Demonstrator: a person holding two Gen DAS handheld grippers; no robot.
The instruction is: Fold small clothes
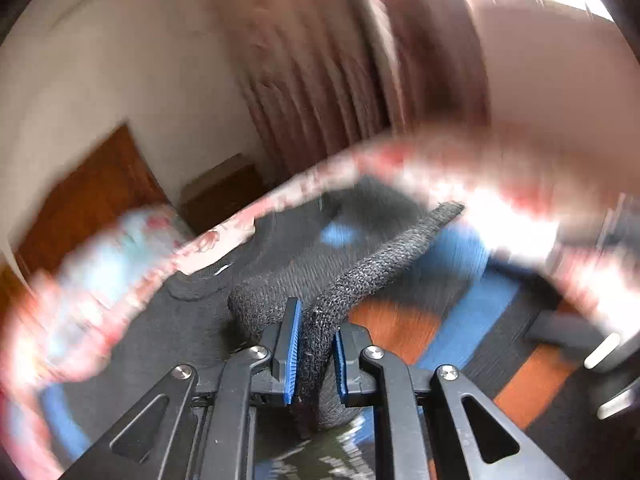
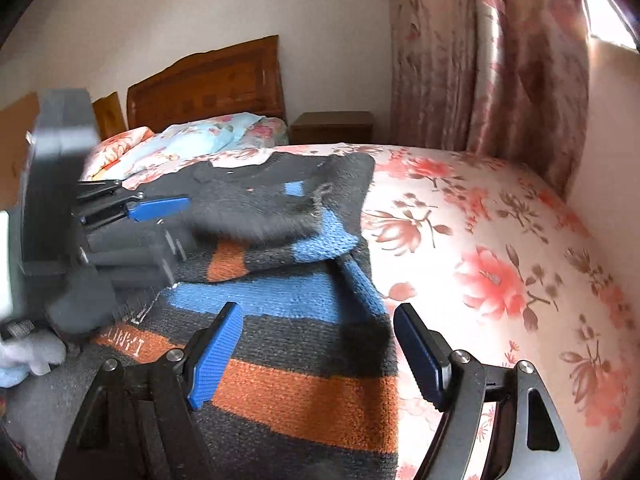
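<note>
One thick knit sweater point(image 2: 280, 300), striped grey, blue and orange, lies on the flowered bed point(image 2: 500, 240). It looks soft, floppy and grippy; edges suit pinching. Left gripper point(image 1: 316, 350) has its jaws pinched on a grey fold; right gripper point(image 2: 320, 356) hovers above, jaws wide apart.

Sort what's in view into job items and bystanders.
Job: dark grey knit sweater with blue and orange stripes; left tool shut on its sleeve; open right tool.
Bystanders: floral bedsheet, wooden headboard, floral curtain, wooden nightstand.
</note>
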